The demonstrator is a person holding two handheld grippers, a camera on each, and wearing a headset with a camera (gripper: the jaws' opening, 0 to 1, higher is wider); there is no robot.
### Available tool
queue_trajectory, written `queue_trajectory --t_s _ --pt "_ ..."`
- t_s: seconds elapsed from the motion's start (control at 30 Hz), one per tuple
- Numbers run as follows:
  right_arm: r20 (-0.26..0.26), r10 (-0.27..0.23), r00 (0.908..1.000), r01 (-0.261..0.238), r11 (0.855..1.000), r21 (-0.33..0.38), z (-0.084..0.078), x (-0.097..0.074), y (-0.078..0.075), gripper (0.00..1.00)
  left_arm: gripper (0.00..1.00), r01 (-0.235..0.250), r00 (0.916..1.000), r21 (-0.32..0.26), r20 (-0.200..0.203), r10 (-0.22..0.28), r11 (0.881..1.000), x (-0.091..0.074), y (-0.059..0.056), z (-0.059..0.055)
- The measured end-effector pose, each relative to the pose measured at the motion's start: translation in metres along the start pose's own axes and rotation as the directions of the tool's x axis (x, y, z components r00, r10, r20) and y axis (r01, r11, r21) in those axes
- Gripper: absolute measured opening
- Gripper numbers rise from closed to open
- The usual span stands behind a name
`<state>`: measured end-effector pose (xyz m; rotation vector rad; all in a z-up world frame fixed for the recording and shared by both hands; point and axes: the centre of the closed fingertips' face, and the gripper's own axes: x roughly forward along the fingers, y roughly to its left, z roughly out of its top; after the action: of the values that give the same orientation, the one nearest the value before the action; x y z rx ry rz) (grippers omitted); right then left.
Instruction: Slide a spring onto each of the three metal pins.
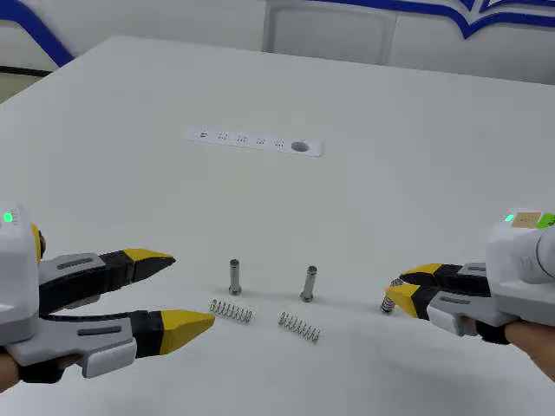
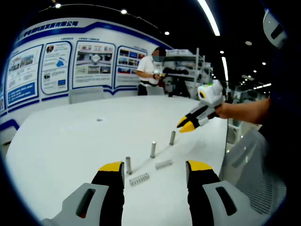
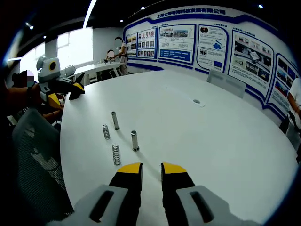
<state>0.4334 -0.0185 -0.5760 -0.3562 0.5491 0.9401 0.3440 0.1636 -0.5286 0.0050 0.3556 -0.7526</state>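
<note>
Left gripper: my jaws stand wide, empty. Right gripper: jaws narrow, nothing between them. Head view, lower centre: left pin and middle pin upright, left spring and right spring lying flat just beside them. Right pin, at my right tips, appears there and in the left gripper view; my right gripper view frames two pins.

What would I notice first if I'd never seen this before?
Probably the two yellow-tipped tools: the left tool, jaws wide open, and the right tool facing it across the white table. Between them a metal pin and a second pin stand upright, with a spring and another spring lying loose in front.
</note>
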Motion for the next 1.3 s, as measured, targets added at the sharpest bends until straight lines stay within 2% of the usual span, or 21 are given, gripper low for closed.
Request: queue_trajectory --t_s 0.1,0.27,0.37,0.57,0.67,0.87,1.0,1.17,1.3 --pt "-0.004 0.025 0.9997 -0.025 1.0 -0.01 0.003 0.006 0.008 0.17 0.54 0.002 1.0 0.001 0.003 -0.002 1.0 0.0 -0.001 0.001" --pt "-0.024 0.088 0.9958 -0.089 0.995 -0.049 0.01 0.021 0.03 0.17 0.54 0.005 1.0 0.006 0.0 -0.005 1.0 0.0 -0.003 0.001" --pt "-0.044 0.13 0.9905 -0.134 0.988 -0.078 0.015 0.033 0.044 0.16 0.54 0.005 1.0 0.007 -0.002 -0.005 1.0 0.0 -0.004 0.0" --pt "-0.09 0.183 0.979 -0.193 0.974 -0.12 0.018 0.053 0.062 0.16 0.54 0.004 1.0 0.008 -0.005 -0.004 1.0 0.0 -0.005 -0.001" --pt "-0.124 0.203 0.9712 -0.22 0.965 -0.14 0.016 0.063 0.069 0.16 0.54 0.005 1.0 0.009 -0.008 -0.005 1.0 0.0 -0.005 -0.002" --pt "-0.213 0.23 0.9496 -0.27 0.945 -0.184 0.006 0.08 0.083 0.16 0.54 0.007 0.9999 0.008 -0.014 -0.007 1.0 0.001 -0.006 -0.004" --pt "-0.267 0.233 0.9351 -0.29 0.936 -0.198 -0.002 0.091 0.087 0.16 0.54 0.011 0.9998 0.011 -0.018 -0.01 1.0 0.002 -0.007 -0.004" --pt "-0.304 0.227 0.9252 -0.298 0.931 -0.21 -0.005 0.101 0.088 0.16 0.54 0.011 0.9997 0.012 -0.021 -0.011 1.0 0.002 -0.007 -0.005" --pt "-0.345 0.226 0.9109 -0.313 0.924 -0.22 -0.011 0.107 0.089 0.16 0.53 0.011 0.9997 0.012 -0.023 -0.01 1.0 0.002 -0.007 -0.006"
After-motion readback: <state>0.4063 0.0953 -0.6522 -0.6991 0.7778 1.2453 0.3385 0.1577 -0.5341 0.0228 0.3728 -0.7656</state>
